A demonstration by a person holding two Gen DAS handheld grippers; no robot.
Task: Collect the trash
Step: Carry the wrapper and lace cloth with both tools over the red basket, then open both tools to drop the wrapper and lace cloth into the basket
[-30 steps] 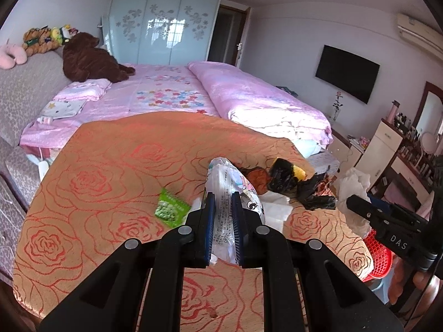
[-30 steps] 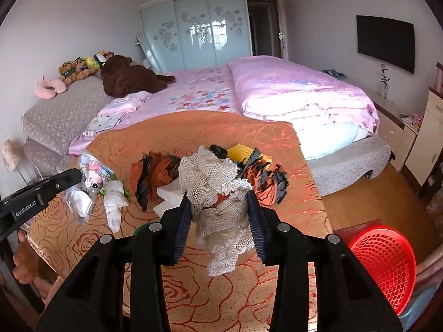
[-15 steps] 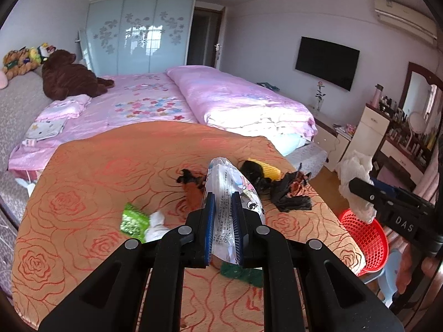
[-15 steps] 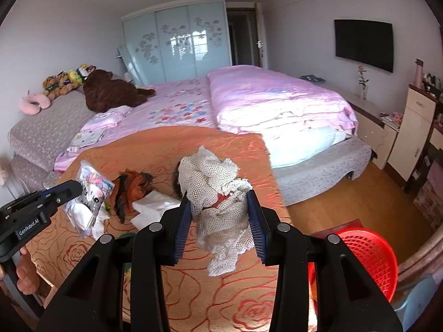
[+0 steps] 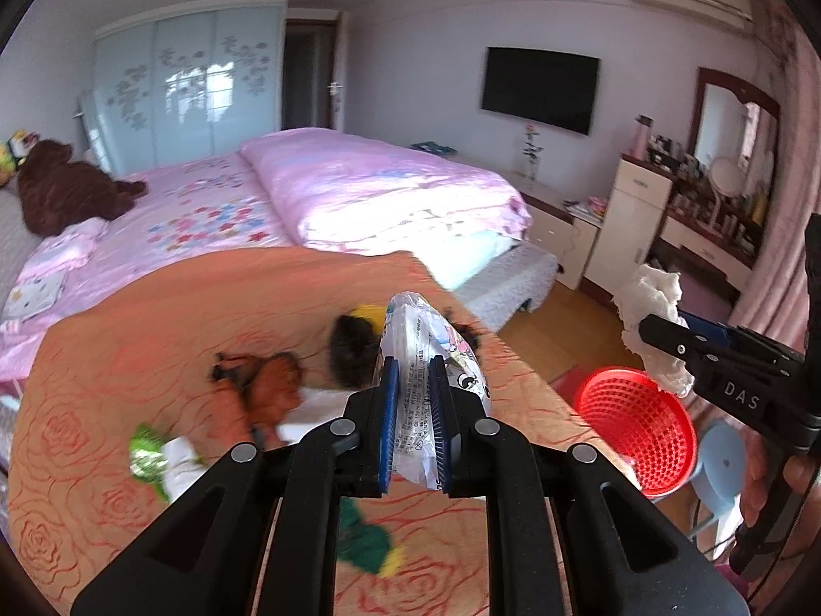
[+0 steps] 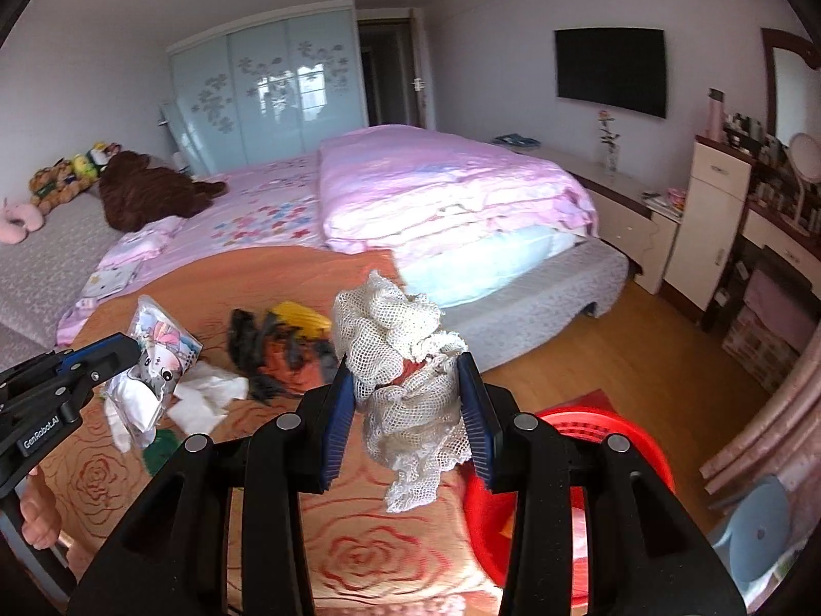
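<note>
While both hands hold their tools up over the table (image 5: 128,308), each tool has a bit of trash pinched in it. The left gripper (image 5: 414,395) is pressed tight on a shiny plastic bag (image 5: 436,344) w/ cartoon pics on it; the bag sticks up between the blue pads (image 5: 388,421) and hangs a little below them too. In the right wrist view the same bag (image 6: 159,354) shows at the left, w/ some white stuff hanging under it. The right gripper (image 6: 408,400) is squeezing a white net cloth (image 6: 405,374), all bunched up, w/ sth red inside the bunch. The cloth puffs out above the pads and a loose end hangs down below them.

The red basket (image 5: 636,431) sits low by the right edge of the table, next to a light blue stool (image 5: 718,462). In the right wrist view the basket (image 6: 616,441) is just behind the right finger of that tool.

More trash lies on the orange rose tablecloth: a green wrapper (image 5: 146,454), white tissue (image 6: 210,395), black and orange scraps (image 6: 277,354), a yellow bit (image 6: 300,315) and a dark green piece (image 5: 364,544). It looks blurry in the left wrist view.

Behind the table is a pink bed (image 6: 436,190) w/ a brown teddy (image 6: 149,190) on it
</note>
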